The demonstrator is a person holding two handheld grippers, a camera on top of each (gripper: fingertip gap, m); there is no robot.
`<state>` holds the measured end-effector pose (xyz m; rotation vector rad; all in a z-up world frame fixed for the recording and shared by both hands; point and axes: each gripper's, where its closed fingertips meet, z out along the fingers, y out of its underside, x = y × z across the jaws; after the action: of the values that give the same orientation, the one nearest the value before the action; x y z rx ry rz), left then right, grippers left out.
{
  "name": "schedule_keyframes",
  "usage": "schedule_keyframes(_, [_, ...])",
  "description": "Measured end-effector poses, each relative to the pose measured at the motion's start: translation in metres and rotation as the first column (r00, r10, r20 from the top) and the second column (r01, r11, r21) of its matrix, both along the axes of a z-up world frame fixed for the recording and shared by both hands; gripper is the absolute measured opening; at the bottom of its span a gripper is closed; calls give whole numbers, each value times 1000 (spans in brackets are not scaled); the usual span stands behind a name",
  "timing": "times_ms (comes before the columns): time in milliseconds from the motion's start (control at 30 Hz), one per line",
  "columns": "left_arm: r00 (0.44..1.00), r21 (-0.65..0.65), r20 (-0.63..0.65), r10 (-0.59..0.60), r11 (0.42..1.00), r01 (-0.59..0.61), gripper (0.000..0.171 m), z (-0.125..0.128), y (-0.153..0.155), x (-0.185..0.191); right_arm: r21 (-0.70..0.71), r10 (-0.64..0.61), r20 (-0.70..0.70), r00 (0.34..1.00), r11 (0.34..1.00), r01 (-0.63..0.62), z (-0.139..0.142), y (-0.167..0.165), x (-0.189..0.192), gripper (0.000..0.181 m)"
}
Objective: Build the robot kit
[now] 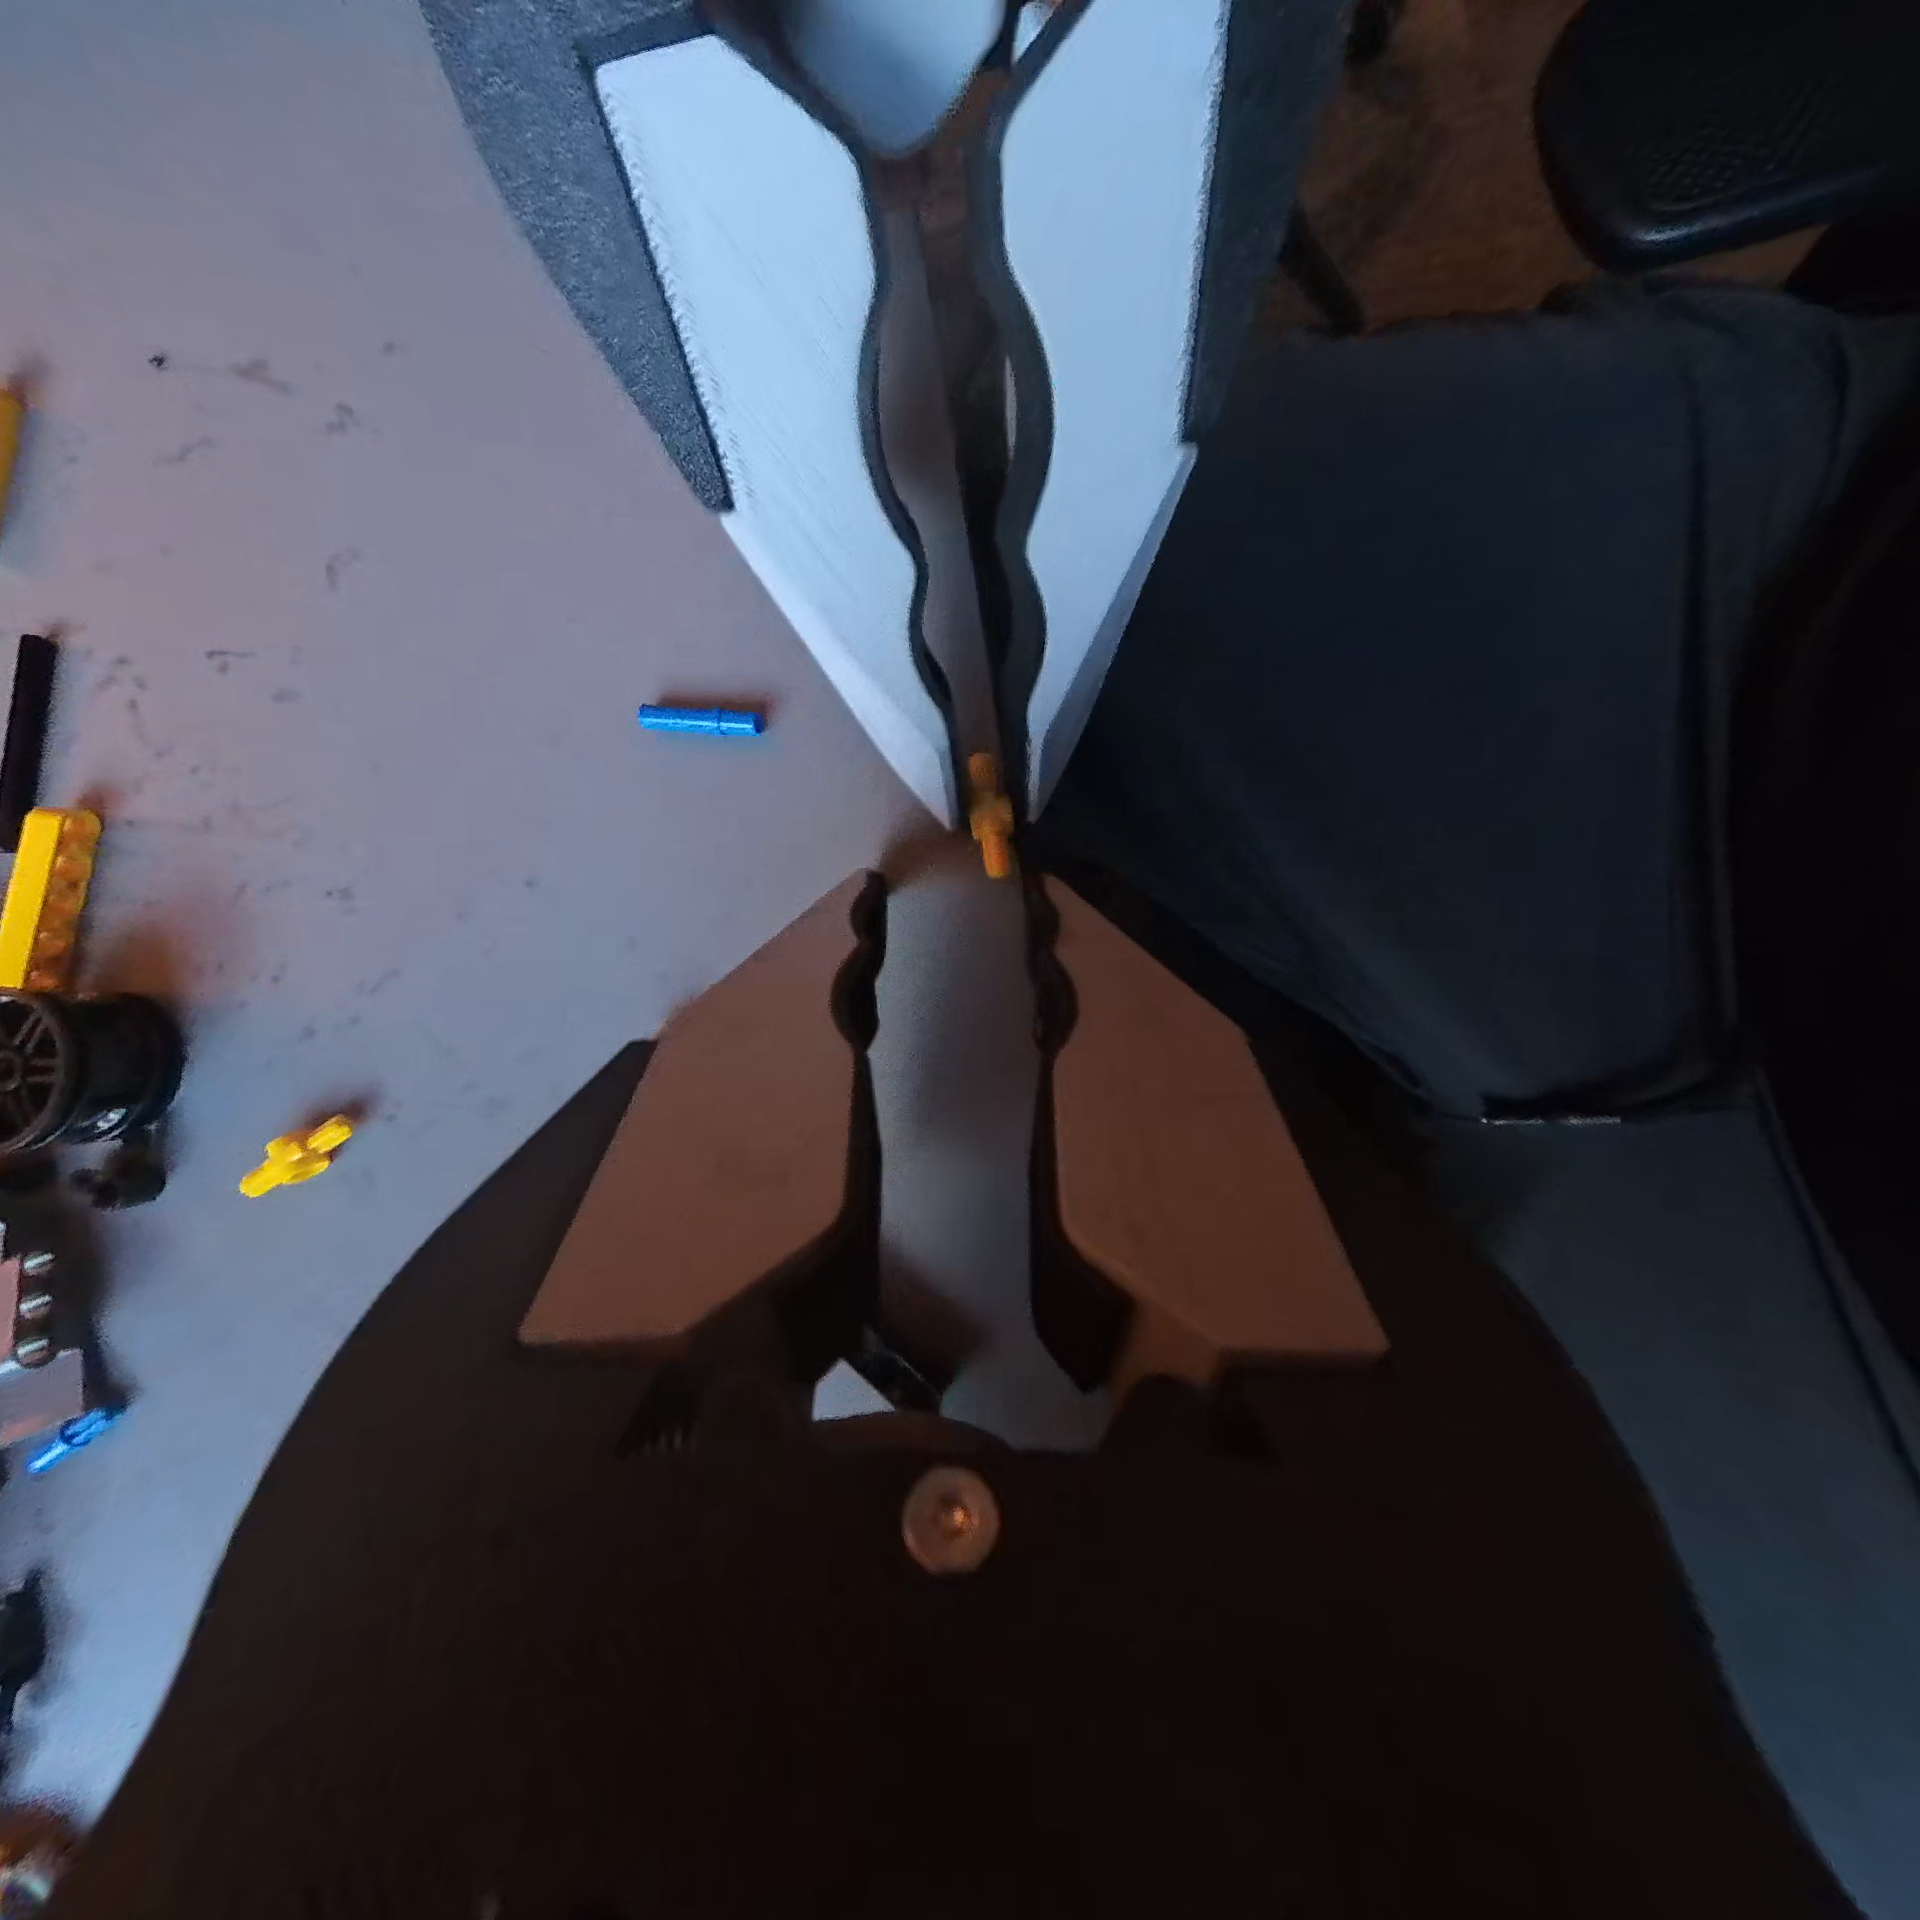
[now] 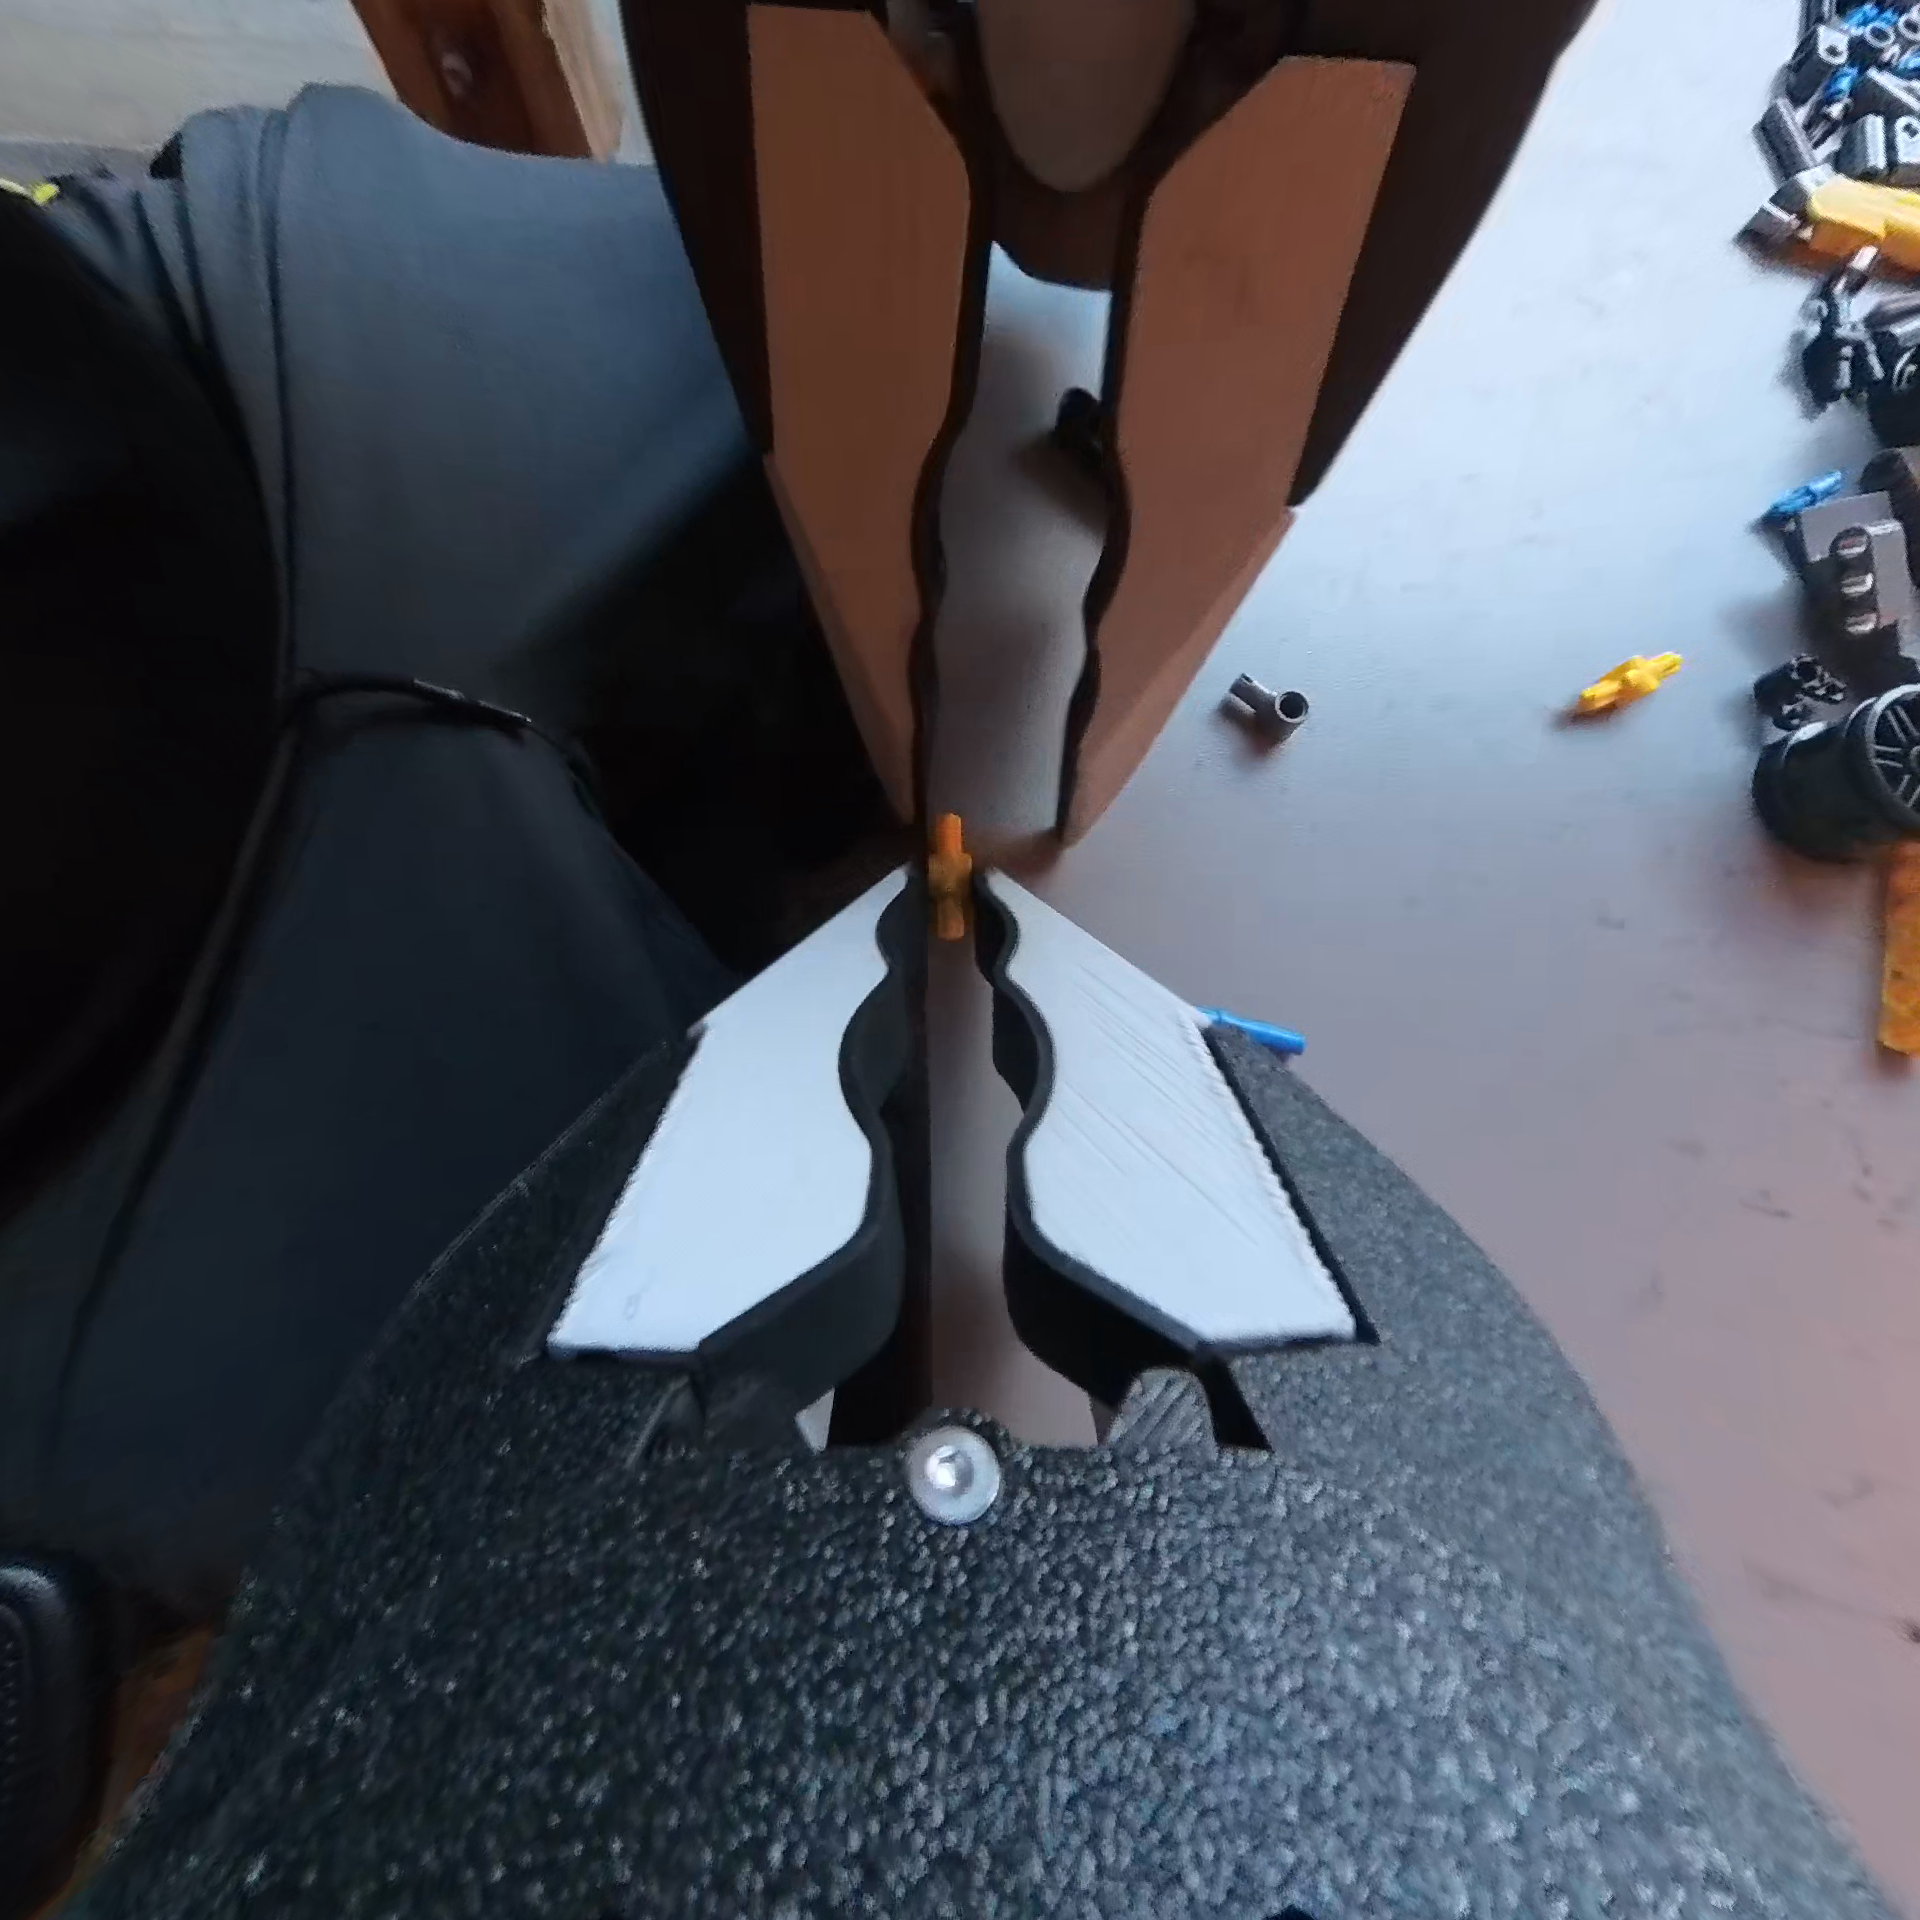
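My right gripper (image 2: 948, 883), with white fingers, is shut on a small orange pin (image 2: 948, 847) that sticks out past its fingertips. My left gripper (image 1: 956, 888), with brown fingers, is open and faces it tip to tip. The orange pin (image 1: 992, 831) reaches just into the gap of the left jaws, close to one finger; I cannot tell if it touches. In the left wrist view the right gripper (image 1: 992, 816) comes down from the top. In the right wrist view the left gripper (image 2: 992, 816) comes from the top. Both hover over the near edge of a grey table (image 1: 416, 520).
On the table lie a blue pin (image 1: 701, 719), a yellow cross piece (image 1: 296, 1153), a black wheel (image 1: 83, 1070) and a yellow beam (image 1: 47, 894). A grey connector (image 2: 1268, 701) and a pile of dark parts (image 2: 1849, 135) lie farther off. A person's dark trousers (image 2: 416, 520) are beside the table edge. My two grippers' fingertips are within a few centimetres of each other. Between my left fingertips and the yellow cross piece (image 1: 296, 1153) there is roughly 12 centimetres. My right wrist view (image 2: 1632, 676) looks at it from another angle.
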<state>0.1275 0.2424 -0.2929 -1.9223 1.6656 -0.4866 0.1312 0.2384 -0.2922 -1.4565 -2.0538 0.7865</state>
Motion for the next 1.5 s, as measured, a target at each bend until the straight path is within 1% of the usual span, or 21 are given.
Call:
schedule_keyframes(100, [1000,23,18,9,1000,-9,21,0,-1,1,-61,-41,2,999,997,41,1,1,0,6])
schedule_keyframes(233, [999,57,1,43,997,-43,24,0,0,-2,-105,-140,3,990,985,140,4,16,3,7])
schedule_keyframes(300, [999,120,8,45,992,-46,21,5,1,-2,-151,-156,-10,988,977,153,8,16,4,7])
schedule_keyframes(367, [998,213,26,57,975,-61,12,13,7,-2,-197,-176,-9,984,965,171,9,16,4,7])
schedule_keyframes(400, [998,255,24,62,965,-66,11,16,10,-2,-219,-183,-3,983,959,178,9,15,4,7])
schedule_keyframes(500, [999,374,-12,37,927,-30,11,19,12,-2,-277,-201,12,980,941,196,7,15,4,7])
schedule_keyframes(567, [999,428,-36,-10,904,24,10,20,8,2,-325,-209,18,978,924,203,8,14,3,7])
schedule_keyframes(633, [998,481,-59,-24,875,49,9,21,8,5,-375,-210,15,978,905,200,10,12,3,7])
schedule_keyframes(800, [992,518,-123,-37,850,96,5,13,10,8,-486,-201,-1,980,856,175,18,6,3,7])
schedule_keyframes(867, [991,530,-126,-42,842,103,1,14,10,9,-527,-198,9,980,832,173,17,5,4,7])
schedule_keyframes(933, [994,493,-102,-25,867,72,1,13,11,9,-547,-206,15,978,817,181,16,6,4,7])
schedule_keyframes(967, [997,456,-82,0,889,37,1,12,12,9,-521,-218,7,976,832,189,15,9,4,7])
schedule_keyframes(1000, [998,399,-60,29,917,-3,1,10,12,8,-471,-226,-5,974,860,197,14,13,5,7])
schedule_keyframes(1067, [994,231,-16,107,968,-100,1,4,12,6,-344,-225,-36,974,918,199,12,17,7,7])
schedule_keyframes(1100, [990,151,5,142,978,-141,1,2,11,6,-287,-217,-50,975,938,194,12,17,8,6])
schedule_keyframes(1167, [980,66,22,197,978,-198,1,2,13,4,-196,-202,-68,977,963,185,12,16,9,7])
schedule_keyframes(1267, [974,-50,40,222,974,-220,1,1,9,7,-93,-172,-104,980,982,163,14,14,7,12])
schedule_keyframes(1333, [970,-147,60,235,963,-224,1,2,6,10,-38,-171,-100,980,985,168,12,16,7,20])
schedule_keyframes(1367, [967,-187,69,246,955,-230,1,2,5,10,-26,-158,-89,983,987,157,10,15,7,21])
schedule_keyframes(1433, [958,-260,82,273,934,-244,1,2,6,10,-11,-136,-59,989,991,136,5,14,8,15])
schedule_keyframes(1500, [952,-310,92,291,917,-250,0,3,5,10,-11,-120,-36,992,993,120,2,13,7,3])
